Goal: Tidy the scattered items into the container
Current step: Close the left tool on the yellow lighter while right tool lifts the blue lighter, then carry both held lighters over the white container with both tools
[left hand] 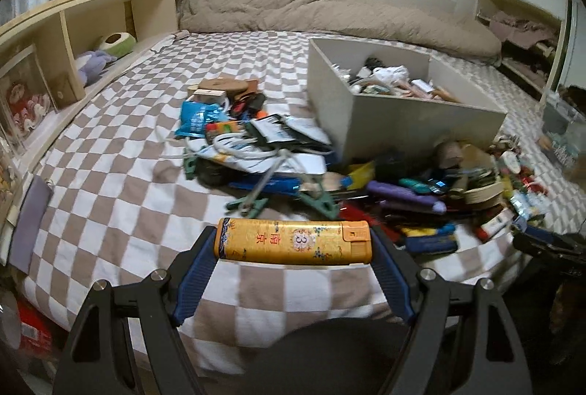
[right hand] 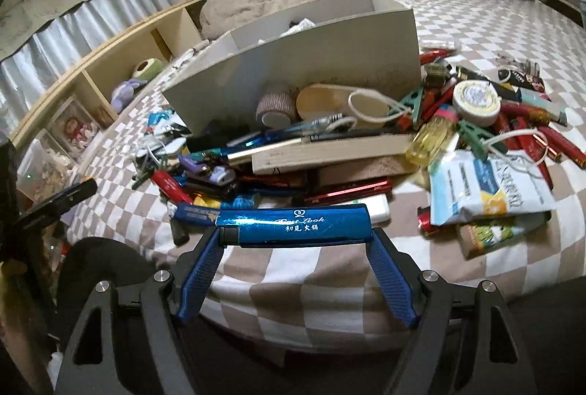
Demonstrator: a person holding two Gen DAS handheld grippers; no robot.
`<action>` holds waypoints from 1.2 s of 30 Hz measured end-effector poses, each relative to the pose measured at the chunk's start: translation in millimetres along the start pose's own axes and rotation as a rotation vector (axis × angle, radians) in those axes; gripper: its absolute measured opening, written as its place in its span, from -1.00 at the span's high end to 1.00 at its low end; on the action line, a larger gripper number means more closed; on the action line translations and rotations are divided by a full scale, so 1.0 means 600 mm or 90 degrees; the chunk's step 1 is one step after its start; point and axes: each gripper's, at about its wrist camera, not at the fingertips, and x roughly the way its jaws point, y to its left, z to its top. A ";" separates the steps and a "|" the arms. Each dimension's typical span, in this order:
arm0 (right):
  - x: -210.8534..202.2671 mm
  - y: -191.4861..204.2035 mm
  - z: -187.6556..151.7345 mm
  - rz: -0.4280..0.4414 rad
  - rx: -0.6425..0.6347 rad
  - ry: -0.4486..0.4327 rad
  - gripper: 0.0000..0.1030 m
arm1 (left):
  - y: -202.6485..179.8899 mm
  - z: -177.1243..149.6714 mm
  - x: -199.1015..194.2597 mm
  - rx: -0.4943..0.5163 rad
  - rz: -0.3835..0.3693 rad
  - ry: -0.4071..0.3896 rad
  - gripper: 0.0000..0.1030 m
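Note:
My left gripper [left hand: 293, 244] is shut on a yellow-orange lighter [left hand: 293, 241], held end to end across its blue pads above the bed's near edge. My right gripper [right hand: 296, 230] is shut on a shiny blue lighter [right hand: 293, 224], also held lengthwise. The white box [left hand: 403, 116] stands on the checkered bed ahead and to the right in the left wrist view, with several items inside. In the right wrist view the white box [right hand: 311, 65] rises behind a pile of lighters, pens and packets [right hand: 329, 153]. A second pile [left hand: 241, 138] lies left of the box.
A checkered sheet [left hand: 121, 146] covers the bed. A wooden shelf [left hand: 73, 36] with soft toys runs along the left side. A rolled beige quilt [left hand: 329, 14] lies at the far end. The right gripper's dark body [left hand: 549, 244] shows at the right edge.

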 end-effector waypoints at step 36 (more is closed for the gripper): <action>-0.056 -0.051 0.257 0.057 0.005 -0.172 -0.57 | -0.169 0.259 0.026 0.009 -0.076 -0.155 -0.57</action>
